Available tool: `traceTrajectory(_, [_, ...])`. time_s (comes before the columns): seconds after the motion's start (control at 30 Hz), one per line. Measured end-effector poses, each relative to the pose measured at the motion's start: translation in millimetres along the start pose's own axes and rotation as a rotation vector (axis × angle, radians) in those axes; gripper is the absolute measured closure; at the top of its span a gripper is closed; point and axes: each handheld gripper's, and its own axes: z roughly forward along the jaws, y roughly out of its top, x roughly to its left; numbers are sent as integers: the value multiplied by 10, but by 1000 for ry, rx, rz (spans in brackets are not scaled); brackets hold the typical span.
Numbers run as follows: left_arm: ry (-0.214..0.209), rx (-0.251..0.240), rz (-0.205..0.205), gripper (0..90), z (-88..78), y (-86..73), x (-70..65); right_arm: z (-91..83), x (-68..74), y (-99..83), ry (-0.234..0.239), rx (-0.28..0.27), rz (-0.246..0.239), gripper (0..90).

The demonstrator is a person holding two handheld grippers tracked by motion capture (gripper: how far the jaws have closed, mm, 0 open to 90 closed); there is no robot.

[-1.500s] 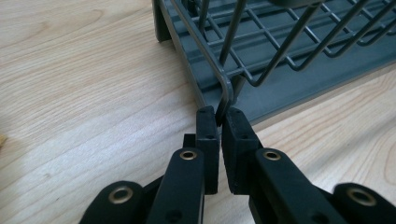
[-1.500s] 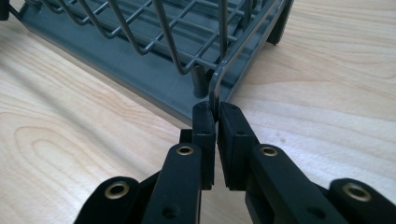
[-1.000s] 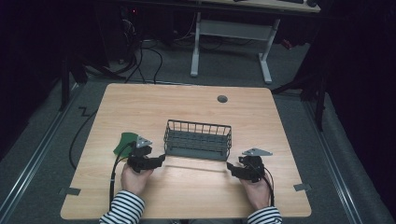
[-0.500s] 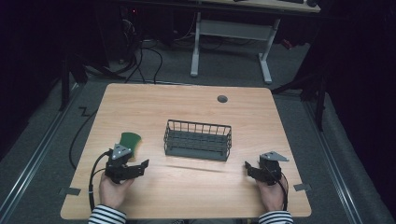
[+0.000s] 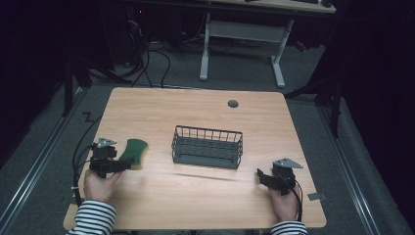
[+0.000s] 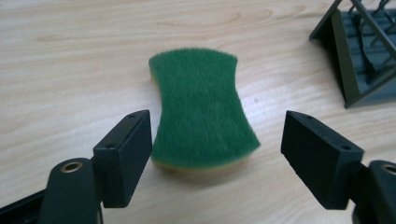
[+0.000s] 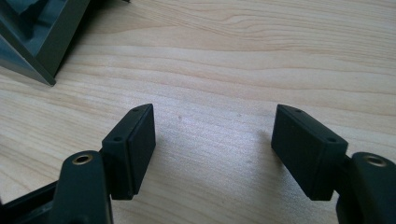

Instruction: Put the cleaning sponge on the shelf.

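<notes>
A green scouring sponge (image 5: 134, 151) with a yellow underside lies flat on the wooden table (image 5: 195, 112), left of a dark wire basket (image 5: 208, 147). My left gripper (image 5: 125, 164) sits just behind the sponge. In the left gripper view the sponge (image 6: 203, 112) lies between and ahead of the open jaws of the left gripper (image 6: 217, 122), and neither pad touches it. My right gripper (image 5: 262, 176) rests near the front right of the table, right of the basket. In its own view the right gripper (image 7: 212, 116) stands open over bare wood. Both grippers' jaws have just been opening.
The basket's corner (image 7: 42, 42) shows at the upper left of the right gripper view, and its end (image 6: 359, 56) at the upper right of the left gripper view. A round grommet (image 5: 233, 104) sits near the table's far edge. Cables trail off the table's left side.
Both hands have drawn away from the basket's ends, the left one leftward to behind the sponge, the right one rightward and toward the front edge. The basket and sponge have stayed put.
</notes>
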Motion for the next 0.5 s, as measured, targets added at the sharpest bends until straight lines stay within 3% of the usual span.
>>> traceTrajectory(0.07, [6,15,18,258,31,28,-6,1,-2,0,1,-1,-2,305])
traceTrajectory(0.1, [22,46,58,258,105,81,-23,0,2,0,0,1,2,305])
traceTrajectory(0.3, [25,96,90,246,248,233,-48,1,-2,1,1,-1,-2,305])
traceTrajectory(0.33, [26,121,88,238,300,293,-54,0,0,0,0,0,1,305])
traceTrajectory(0.43, [25,126,65,231,357,334,-43,1,0,1,0,0,1,305])
traceTrajectory(0.5, [39,173,61,222,446,368,-34,1,0,1,0,0,1,305])
